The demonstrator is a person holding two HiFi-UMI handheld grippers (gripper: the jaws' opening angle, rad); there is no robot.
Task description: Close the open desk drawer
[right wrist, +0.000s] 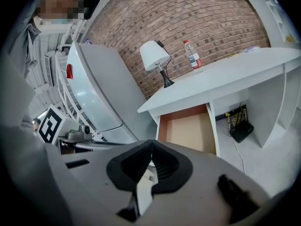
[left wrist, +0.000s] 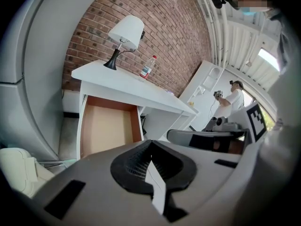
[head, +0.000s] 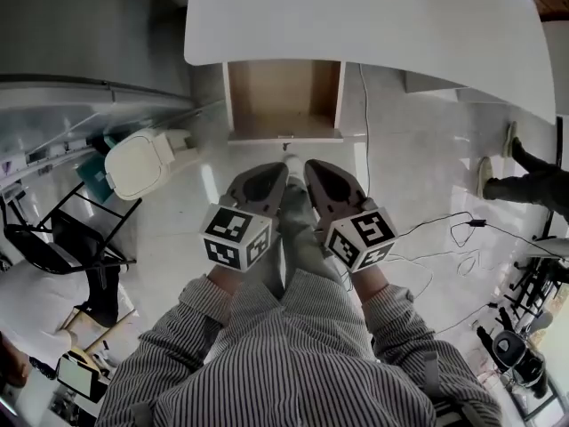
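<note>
Left gripper (head: 281,173) and right gripper (head: 311,171), fingers together and empty, are being held equally near, squarely facing the open drawer (head: 284,103) front.

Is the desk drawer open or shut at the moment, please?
Open: the drawer juts out from under the desk, its bare wooden inside showing.

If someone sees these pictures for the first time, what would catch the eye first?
The open drawer, wooden inside, sticks out from under the white desk. In front of it, the left gripper and right gripper are side by side, both shut and empty.
</note>
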